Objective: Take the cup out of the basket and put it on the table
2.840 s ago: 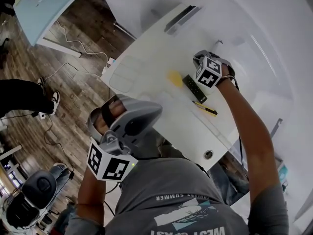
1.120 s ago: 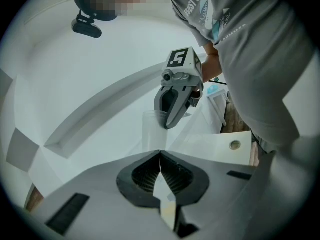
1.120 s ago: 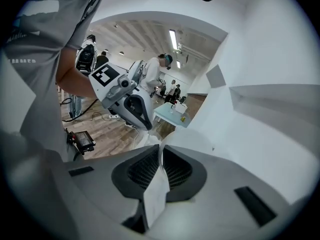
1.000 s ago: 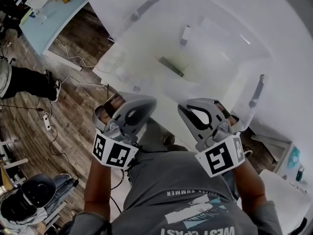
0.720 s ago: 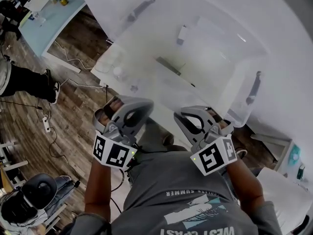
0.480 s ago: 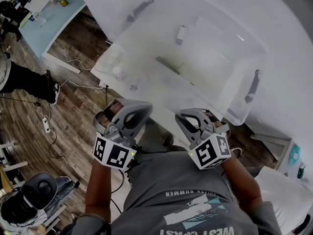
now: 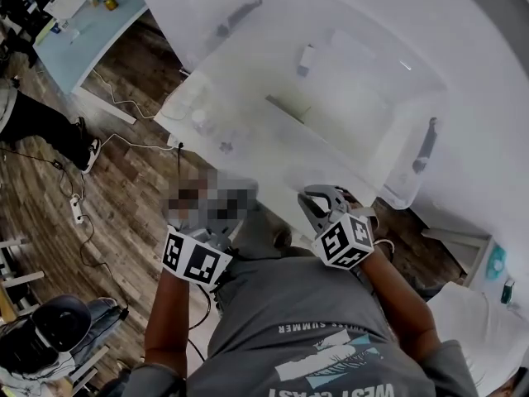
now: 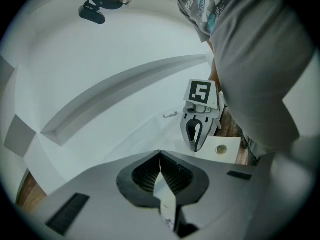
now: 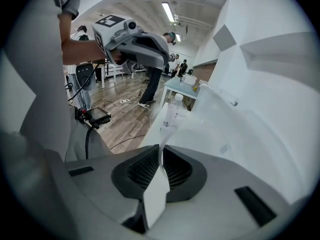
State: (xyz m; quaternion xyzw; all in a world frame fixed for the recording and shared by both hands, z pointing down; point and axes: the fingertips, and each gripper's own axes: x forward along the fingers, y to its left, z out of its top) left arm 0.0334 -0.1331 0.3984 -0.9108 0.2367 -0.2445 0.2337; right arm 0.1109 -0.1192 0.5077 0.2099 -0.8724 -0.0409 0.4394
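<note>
Cup (image 7: 199, 121), clear and faint, looks to be standing in the left corner of the see-through basket (image 7: 397, 164) from the head view. Left gripper view: left gripper (image 8: 160, 153), jaws pressed together. Right gripper view: right gripper (image 9: 160, 151) pinching the basket's thin rim.

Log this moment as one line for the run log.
right gripper shut on rim of clear basket | left gripper shut, hold unclear
</note>
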